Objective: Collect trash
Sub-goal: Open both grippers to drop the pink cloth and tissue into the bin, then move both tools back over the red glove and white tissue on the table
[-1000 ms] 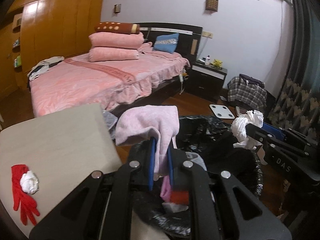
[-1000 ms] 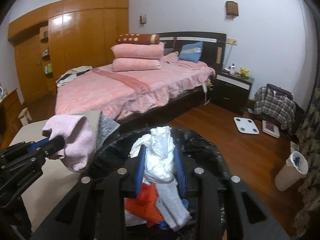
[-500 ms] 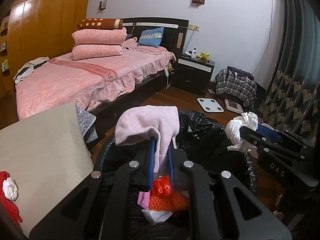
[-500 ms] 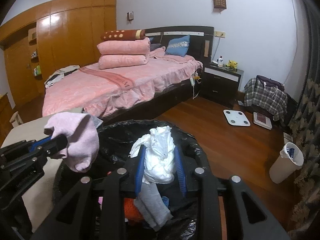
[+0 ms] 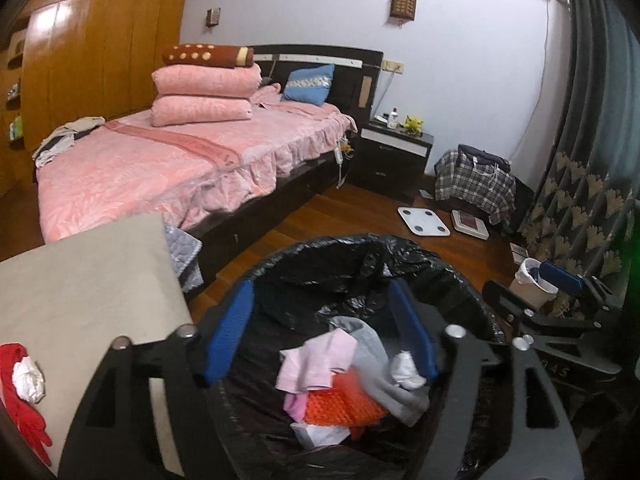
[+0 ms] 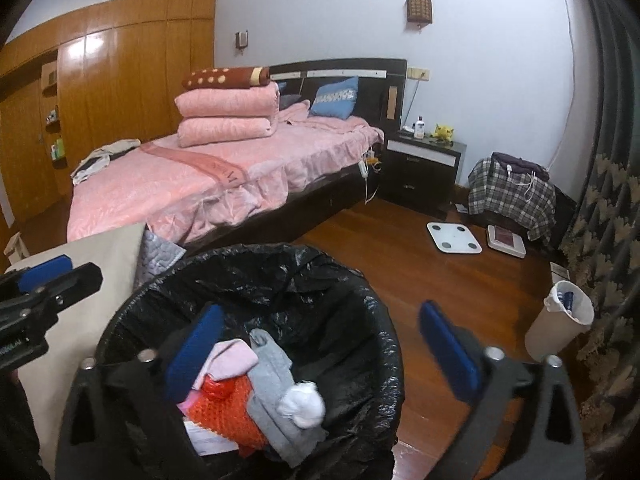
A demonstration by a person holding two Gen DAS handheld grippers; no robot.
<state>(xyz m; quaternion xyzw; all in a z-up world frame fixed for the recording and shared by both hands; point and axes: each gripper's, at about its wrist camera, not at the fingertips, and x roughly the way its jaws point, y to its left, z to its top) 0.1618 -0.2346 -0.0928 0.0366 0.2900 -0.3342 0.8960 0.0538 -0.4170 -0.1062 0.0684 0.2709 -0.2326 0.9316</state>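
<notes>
A bin with a black liner (image 5: pixel 360 246) (image 6: pixel 256 256) stands right below both grippers. My left gripper (image 5: pixel 320 332) hangs over it, jaws opening, nothing between the blue pads. A pink cloth (image 5: pixel 320 360) (image 6: pixel 232 360) lies loose in the bin on an orange knitted piece (image 5: pixel 340 404) and a grey sock (image 6: pixel 272 368). My right gripper (image 6: pixel 322 352) is over the bin's right half, jaws opening wide and empty. A white wad (image 6: pixel 302 404) (image 5: pixel 406 368) rests on the sock. A red glove (image 5: pixel 24 396) with a white wad (image 5: pixel 28 376) lies on the beige table.
The beige table (image 5: pixel 80 280) adjoins the bin on the left. Beyond are a pink bed (image 6: pixel 200 184), a dark nightstand (image 6: pixel 424 164), a white scale (image 6: pixel 454 238) on the wooden floor, a small white bin (image 6: pixel 560 320) by the curtain and a plaid bag (image 6: pixel 512 192).
Both grippers have opened. The pink cloth has dropped out of the left one and the white wad out of the right one; both now lie in the bin.
</notes>
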